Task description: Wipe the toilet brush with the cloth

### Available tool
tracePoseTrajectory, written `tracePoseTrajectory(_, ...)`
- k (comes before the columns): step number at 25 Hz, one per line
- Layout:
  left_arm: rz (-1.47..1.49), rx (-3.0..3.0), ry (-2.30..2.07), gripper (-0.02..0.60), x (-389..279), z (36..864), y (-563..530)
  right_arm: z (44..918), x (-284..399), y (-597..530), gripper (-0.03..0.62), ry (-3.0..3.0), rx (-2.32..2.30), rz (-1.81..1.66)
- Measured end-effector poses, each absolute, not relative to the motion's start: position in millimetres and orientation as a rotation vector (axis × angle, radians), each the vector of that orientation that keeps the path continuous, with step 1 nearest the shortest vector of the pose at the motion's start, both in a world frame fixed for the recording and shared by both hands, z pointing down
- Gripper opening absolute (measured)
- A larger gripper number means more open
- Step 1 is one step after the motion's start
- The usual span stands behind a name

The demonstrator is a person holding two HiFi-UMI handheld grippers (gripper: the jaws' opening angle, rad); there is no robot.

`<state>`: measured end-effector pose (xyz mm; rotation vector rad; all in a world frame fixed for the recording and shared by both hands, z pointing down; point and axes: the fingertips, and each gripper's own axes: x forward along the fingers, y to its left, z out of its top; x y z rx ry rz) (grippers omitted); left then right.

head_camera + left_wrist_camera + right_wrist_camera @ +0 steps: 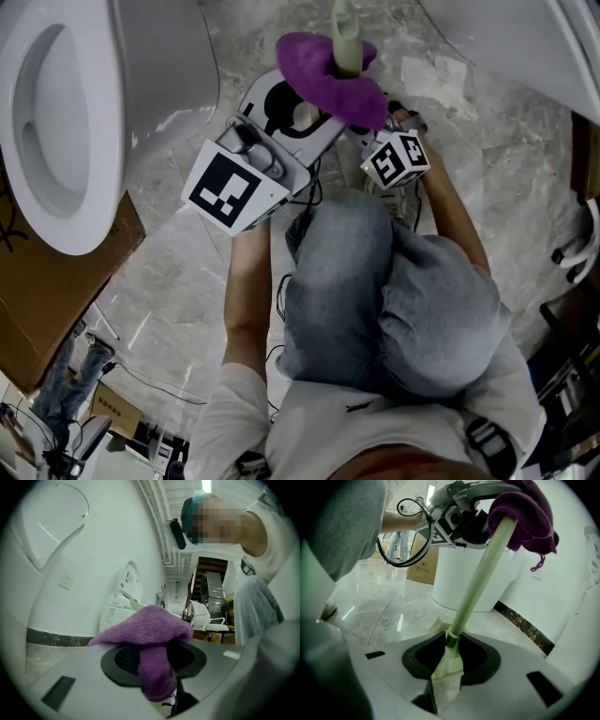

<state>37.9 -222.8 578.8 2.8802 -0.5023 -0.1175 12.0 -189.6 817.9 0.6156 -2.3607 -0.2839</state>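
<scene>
Above the marble floor (pixel 169 281), the right gripper (pixel 447 667) has its jaws clamped on one end of the toilet brush (pixel 480 573). The left gripper (pixel 157 667) pinches the purple cloth (pixel 145 625), draped round the shaft high up. Wiping looks under way, not finished.

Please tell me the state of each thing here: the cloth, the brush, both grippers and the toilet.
purple cloth: wrapped around the brush shaft, pinched in the left jaws.
toilet brush: one end clamped, shaft slanting up into the cloth.
left gripper: shut on the purple cloth.
right gripper: shut on the toilet brush.
toilet: bowl uncovered.
</scene>
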Motion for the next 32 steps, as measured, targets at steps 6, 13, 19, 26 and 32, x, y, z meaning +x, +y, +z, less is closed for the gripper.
tracePoseTrajectory(6, -0.156, 2.873, -0.497, 0.173, 38.6, 550.8, -236.4, 815.8, 11.5, -189.5, 0.086, -2.355, 0.609, -0.286)
tracePoseTrajectory(13, -0.222, 2.869, -0.493, 0.169, 35.5, 548.1, -234.2, 815.3, 10.3, -189.0, 0.086, -2.36, 0.611, -0.297)
tracePoseTrajectory(19, -0.163, 2.889, -0.497, 0.153, 34.0, 563.2, -225.5, 814.7, 11.3, -188.0, 0.086, -2.358, 0.606, -0.3)
tracePoseTrajectory(26, -0.105, 2.898, -0.504, 0.137, 32.8, 584.7, -215.3, 813.5, 11.2, -187.0, 0.087, -2.36, 0.601, -0.297)
tracePoseTrajectory(32, -0.003, 2.906, -0.517, 0.12, 34.6, 617.4, -204.2, 811.2, 10.1, -188.7, 0.087, -2.372, 0.615, -0.299)
